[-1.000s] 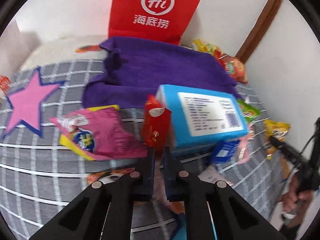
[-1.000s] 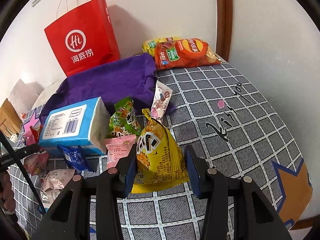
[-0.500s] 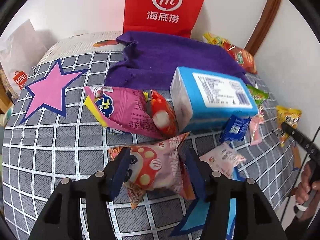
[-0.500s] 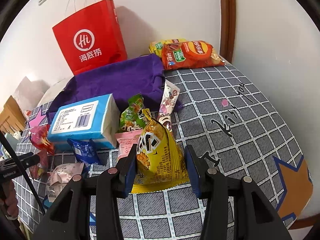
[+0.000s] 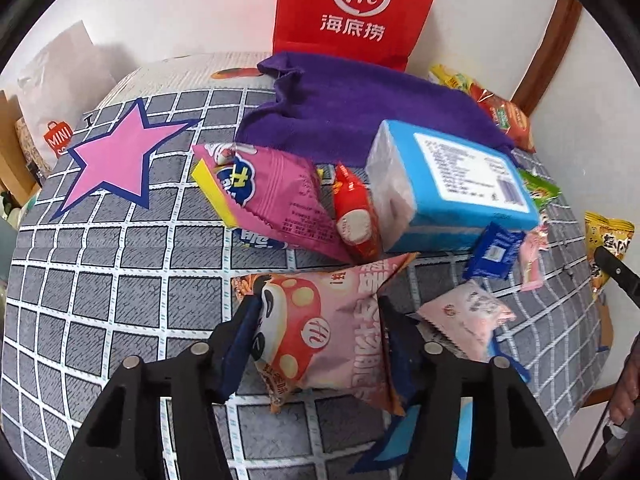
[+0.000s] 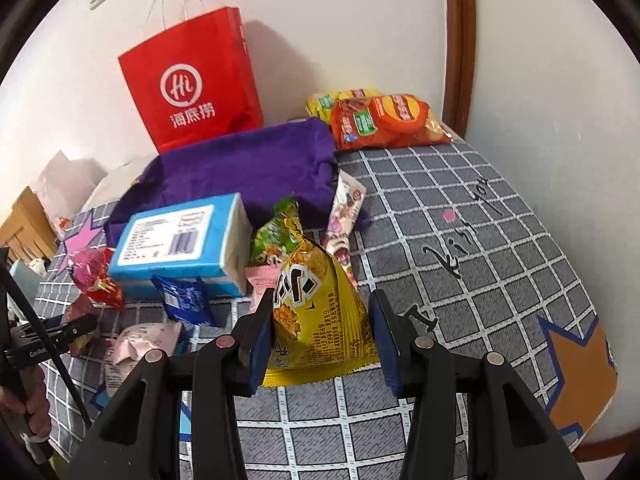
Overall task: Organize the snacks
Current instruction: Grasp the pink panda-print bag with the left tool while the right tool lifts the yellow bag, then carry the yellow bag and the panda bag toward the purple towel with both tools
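My left gripper (image 5: 318,320) points down at a pink snack bag with a red mushroom print (image 5: 320,332) that lies on the grey checked cloth (image 5: 120,300). Its jaws are closing, and both pads touch the bag's sides. My right gripper (image 6: 322,316) is shut on a yellow snack bag (image 6: 320,300), held upright just above the cloth. A magenta bag (image 5: 276,196), a small red packet (image 5: 354,216), a blue packet (image 5: 494,252) and a pale pink packet (image 5: 468,316) lie close by.
A blue tissue box (image 5: 452,184) sits mid-table in front of a purple cloth (image 6: 248,164) and a red paper bag (image 6: 192,84). Orange and yellow chip bags (image 6: 384,120) lie at the back by the wall. The right half of the cloth (image 6: 500,260) is bare.
My left gripper was shut near the red packet; it has opened, drawn back and now straddles the pink mushroom bag. The right gripper keeps its hold on the yellow bag.
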